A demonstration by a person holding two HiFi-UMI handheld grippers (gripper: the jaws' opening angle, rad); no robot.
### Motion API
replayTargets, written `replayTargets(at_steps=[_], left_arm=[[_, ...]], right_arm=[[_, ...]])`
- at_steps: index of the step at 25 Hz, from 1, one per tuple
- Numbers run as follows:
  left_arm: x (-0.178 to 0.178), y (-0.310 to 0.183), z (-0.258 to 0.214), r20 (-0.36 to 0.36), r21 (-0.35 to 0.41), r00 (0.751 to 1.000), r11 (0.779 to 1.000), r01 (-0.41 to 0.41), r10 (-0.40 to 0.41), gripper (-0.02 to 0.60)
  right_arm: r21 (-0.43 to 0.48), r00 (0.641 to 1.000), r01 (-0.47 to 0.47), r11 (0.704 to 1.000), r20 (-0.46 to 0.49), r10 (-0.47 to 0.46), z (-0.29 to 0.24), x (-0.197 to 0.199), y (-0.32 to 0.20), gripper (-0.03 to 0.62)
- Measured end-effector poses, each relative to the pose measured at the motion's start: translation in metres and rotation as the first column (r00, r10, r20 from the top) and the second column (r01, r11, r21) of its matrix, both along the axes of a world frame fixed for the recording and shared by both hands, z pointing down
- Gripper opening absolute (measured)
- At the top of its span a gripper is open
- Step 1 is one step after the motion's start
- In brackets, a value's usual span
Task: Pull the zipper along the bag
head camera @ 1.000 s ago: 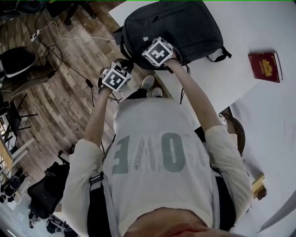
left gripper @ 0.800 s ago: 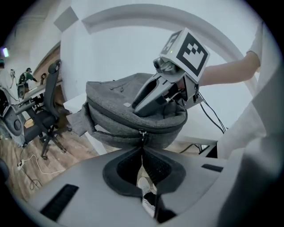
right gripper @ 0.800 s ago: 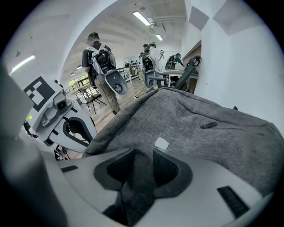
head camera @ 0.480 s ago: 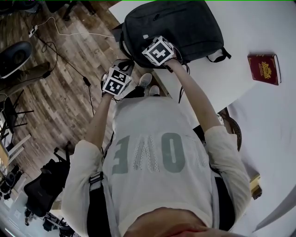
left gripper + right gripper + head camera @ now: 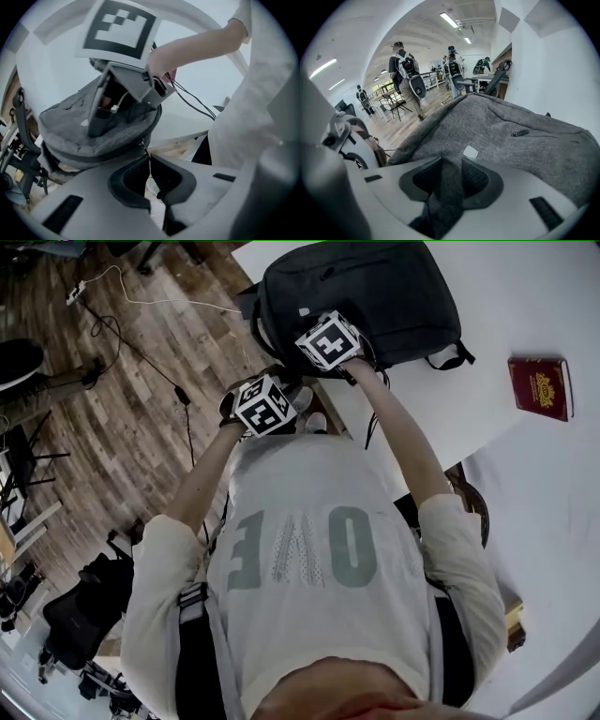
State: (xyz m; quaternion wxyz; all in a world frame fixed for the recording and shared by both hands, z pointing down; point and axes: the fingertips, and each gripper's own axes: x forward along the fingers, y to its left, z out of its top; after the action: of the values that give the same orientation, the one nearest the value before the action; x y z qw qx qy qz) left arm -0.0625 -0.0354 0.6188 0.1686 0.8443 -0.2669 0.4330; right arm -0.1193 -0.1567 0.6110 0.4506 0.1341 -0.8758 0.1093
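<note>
**Status of the task.** The bag [image 5: 375, 292] lies flat at the corner of the tabletop [image 5: 525, 296] nearest the person, with its near end hanging slightly over the edge. The left tongs [image 5: 148, 154] are closed hard on the zipper pull [image 5: 142, 148], a thin tab that runs from the bag's rim straight into the pinched jaws. The right tongs [image 5: 450, 172] are clamped on a raised fold of the bag's grey fabric and brace the bag against the pull. Judged from this, the pull is under way: both grips are made and the tab is under tension. The pictures do not show how much of the zipper track has been travelled or how much is left. The track visible in the left gripper view curves round the bag's rim.

**Edges and open room.** The left tongs work off the tabletop, beyond its near edge and over the floor [image 5: 122, 409], where nothing blocks a sweep round the bag's end. The person's own body stands close behind both arms and limits travel backward. A red book [image 5: 539, 387] lies well apart, toward the tabletop's right edge, clear of the work. Because the bag overhangs the edge, a strong pull could drag it off unless the right tongs hold firm.
</note>
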Motion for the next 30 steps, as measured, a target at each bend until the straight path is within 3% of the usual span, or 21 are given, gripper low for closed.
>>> replayTargets(at_steps=[4, 7, 9, 11, 13, 15, 19, 25, 28, 30], left_arm=[[0.025, -0.005, 0.003, -0.041, -0.013, 0.999, 1.000, 0.008, -0.009, 0.028], [0.019, -0.008, 0.008, -0.020, -0.003, 1.000, 1.000, 0.010, -0.010, 0.026], [0.012, -0.005, 0.011, -0.006, 0.002, 1.000, 1.000, 0.011, -0.011, 0.026], [0.009, -0.003, 0.013, -0.007, 0.005, 1.000, 1.000, 0.017, -0.017, 0.026], [0.008, -0.005, 0.014, -0.003, 0.014, 1.000, 1.000, 0.022, -0.022, 0.026], [0.007, -0.006, 0.015, 0.003, 0.027, 1.000, 0.999, 0.021, -0.021, 0.026], [0.000, -0.010, 0.017, 0.006, 0.035, 1.000, 0.999, 0.027, -0.028, 0.026], [-0.034, -0.035, 0.017, 0.058, 0.043, 0.993, 0.994, 0.096, -0.099, 0.026], [-0.058, -0.059, 0.015, 0.120, 0.072, 0.990, 0.995, 0.066, -0.075, 0.026], [-0.075, -0.079, 0.014, 0.144, 0.097, 0.986, 0.993, 0.071, -0.085, 0.026]], right_arm=[[-0.014, 1.000, -0.006, 1.000, -0.002, 0.006, 0.001, 0.001, -0.002, 0.149], [-0.005, 1.000, 0.006, 1.000, 0.019, -0.006, -0.004, -0.001, -0.003, 0.147], [0.055, 0.999, 0.007, 0.998, 0.051, -0.009, -0.017, 0.000, -0.008, 0.175], [0.144, 0.997, 0.030, 0.989, 0.069, -0.041, -0.036, 0.010, -0.018, 0.268], [0.207, 0.995, 0.015, 0.978, 0.095, -0.035, -0.057, 0.036, -0.035, 0.279], [0.243, 0.990, -0.101, 0.965, 0.117, 0.075, -0.072, 0.081, -0.060, 0.281], [0.270, 0.954, -0.293, 0.917, 0.014, 0.301, -0.063, 0.173, -0.081, 0.279], [0.132, 0.879, -0.460, 0.878, -0.068, 0.471, -0.050, 0.183, -0.084, 0.282], [0.077, 0.846, -0.524, 0.848, -0.072, 0.529, -0.050, 0.188, -0.076, 0.282], [0.057, 0.840, -0.532, 0.845, -0.090, 0.535, -0.050, 0.188, -0.064, 0.281]])
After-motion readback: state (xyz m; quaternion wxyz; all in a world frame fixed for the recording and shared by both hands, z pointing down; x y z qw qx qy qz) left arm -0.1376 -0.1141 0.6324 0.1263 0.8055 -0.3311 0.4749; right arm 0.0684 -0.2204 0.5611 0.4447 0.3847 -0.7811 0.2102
